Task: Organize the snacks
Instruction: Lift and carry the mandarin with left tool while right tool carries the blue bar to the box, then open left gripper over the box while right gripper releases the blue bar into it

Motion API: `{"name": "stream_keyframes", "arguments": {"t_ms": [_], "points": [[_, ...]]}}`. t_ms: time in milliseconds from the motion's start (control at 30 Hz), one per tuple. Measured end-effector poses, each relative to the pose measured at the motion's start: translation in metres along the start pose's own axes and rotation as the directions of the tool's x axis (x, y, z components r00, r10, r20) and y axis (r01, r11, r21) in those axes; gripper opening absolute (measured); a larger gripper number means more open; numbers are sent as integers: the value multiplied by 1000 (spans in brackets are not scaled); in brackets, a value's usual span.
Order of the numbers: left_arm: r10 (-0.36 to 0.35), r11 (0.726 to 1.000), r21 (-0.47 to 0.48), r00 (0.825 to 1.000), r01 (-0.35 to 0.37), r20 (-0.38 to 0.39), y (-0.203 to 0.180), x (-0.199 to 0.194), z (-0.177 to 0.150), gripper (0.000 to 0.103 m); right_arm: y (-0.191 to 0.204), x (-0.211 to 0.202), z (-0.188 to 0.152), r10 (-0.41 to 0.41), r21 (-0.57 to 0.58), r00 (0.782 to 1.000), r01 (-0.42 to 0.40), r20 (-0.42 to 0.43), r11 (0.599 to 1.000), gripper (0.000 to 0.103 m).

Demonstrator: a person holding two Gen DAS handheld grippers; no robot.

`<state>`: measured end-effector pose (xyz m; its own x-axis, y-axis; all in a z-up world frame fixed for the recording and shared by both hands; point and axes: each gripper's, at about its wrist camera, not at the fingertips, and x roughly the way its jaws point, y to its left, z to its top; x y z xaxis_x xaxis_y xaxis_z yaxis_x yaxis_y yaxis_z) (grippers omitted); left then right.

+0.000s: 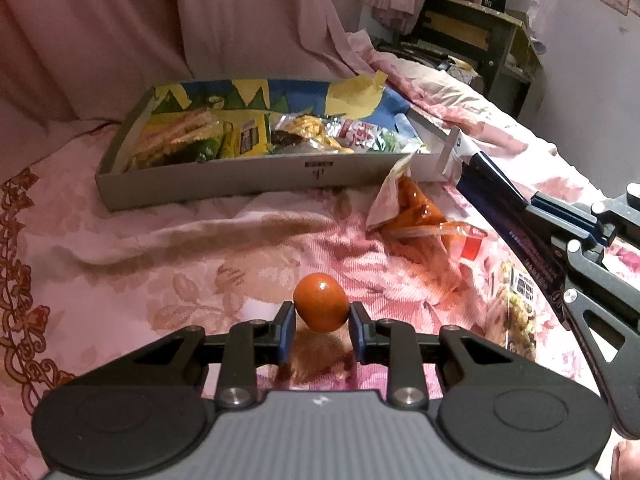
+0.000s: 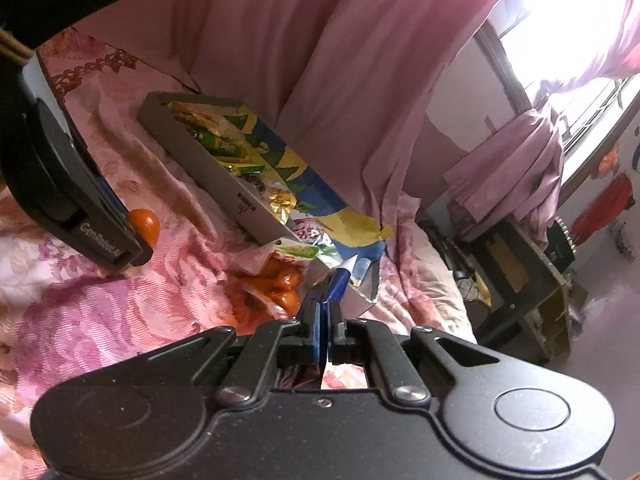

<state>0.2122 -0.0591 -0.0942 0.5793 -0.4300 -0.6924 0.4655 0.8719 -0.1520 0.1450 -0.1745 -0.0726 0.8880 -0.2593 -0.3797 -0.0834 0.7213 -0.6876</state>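
Observation:
My left gripper (image 1: 321, 322) is shut on a small orange round snack (image 1: 321, 307) and holds it just above the pink floral bedspread; it also shows in the right wrist view (image 2: 145, 222). My right gripper (image 2: 324, 334) is shut on a flat dark blue snack packet (image 2: 338, 280), seen edge-on; the packet (image 1: 496, 196) points toward the box's right corner. A shallow grey cardboard box (image 1: 224, 178) filled with several snack packets lies ahead. A clear bag of orange snacks (image 1: 416, 208) lies on the bedspread by the box's right front corner.
A printed snack packet (image 1: 516, 304) lies flat on the bedspread at the right. Pink curtains hang behind the box. A dark desk (image 1: 472, 36) stands at the far right past the bed edge. A window (image 2: 568, 40) is bright at the right.

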Motion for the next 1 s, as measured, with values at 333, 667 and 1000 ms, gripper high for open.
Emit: {"name": "stream_keyframes", "arguments": {"t_ms": [333, 667, 1000], "points": [[-3, 999, -39, 977, 11, 211, 1, -10, 47, 31, -11, 9, 15, -87, 2, 991, 88, 97, 996, 2], [11, 994, -108, 964, 18, 264, 30, 23, 92, 31, -45, 54, 43, -79, 202, 981, 42, 175, 978, 2], [-20, 980, -188, 973, 64, 229, 44, 56, 103, 31, -54, 121, 50, -19, 338, 996, -13, 89, 941, 2]]}}
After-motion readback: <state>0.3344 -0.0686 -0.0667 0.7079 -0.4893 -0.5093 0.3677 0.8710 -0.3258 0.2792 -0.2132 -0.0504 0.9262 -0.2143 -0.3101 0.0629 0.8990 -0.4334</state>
